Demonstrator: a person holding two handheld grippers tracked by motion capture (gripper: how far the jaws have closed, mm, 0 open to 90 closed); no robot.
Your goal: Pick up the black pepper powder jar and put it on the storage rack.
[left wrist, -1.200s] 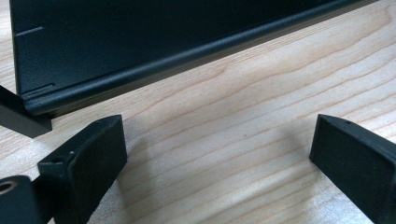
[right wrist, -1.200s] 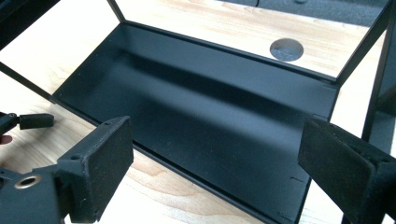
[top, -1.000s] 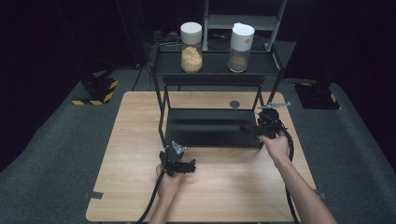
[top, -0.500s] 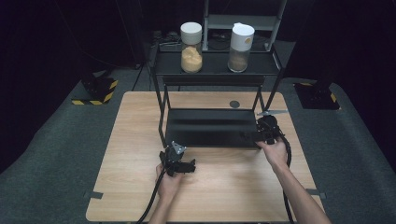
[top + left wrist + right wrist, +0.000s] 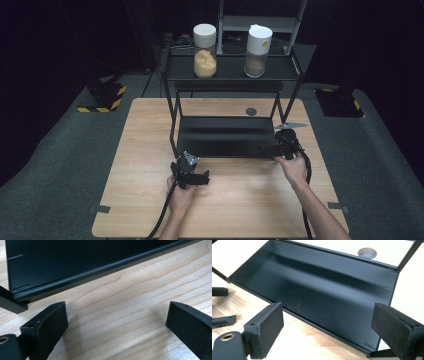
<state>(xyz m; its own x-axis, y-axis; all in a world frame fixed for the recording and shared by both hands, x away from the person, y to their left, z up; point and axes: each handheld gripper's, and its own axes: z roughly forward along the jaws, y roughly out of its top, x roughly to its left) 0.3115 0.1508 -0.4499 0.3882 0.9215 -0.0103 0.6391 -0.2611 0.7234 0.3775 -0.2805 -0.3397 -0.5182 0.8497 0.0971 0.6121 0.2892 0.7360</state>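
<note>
A black two-tier rack (image 5: pixel 172 117) stands on the wooden table (image 5: pixel 150 130). Its top shelf carries a white-lidded jar of tan powder (image 5: pixel 205 50) and a white-lidded jar of brown contents (image 5: pixel 258 50). The lower shelf (image 5: pixel 225 136) is bare. My left gripper (image 5: pixel 199 176) rests open on the wood just in front of the shelf's front left corner (image 5: pixel 18 293), nothing between its jaws (image 5: pixel 116 315). My right gripper (image 5: pixel 267 148) is open at the shelf's front right corner, its jaws (image 5: pixel 329 315) spread over the shelf's front lip (image 5: pixel 317 323).
A round hole (image 5: pixel 251 111) sits in the table behind the rack. Bare wood stretches along the near side of the table and on the left. Black-and-yellow floor blocks (image 5: pixel 102 97) lie off the table's far left corner. Cables trail from both grippers toward the near edge.
My right gripper has come toward the near side, from beside the rack's right leg to the lower shelf's front right corner. The left gripper has stayed put.
</note>
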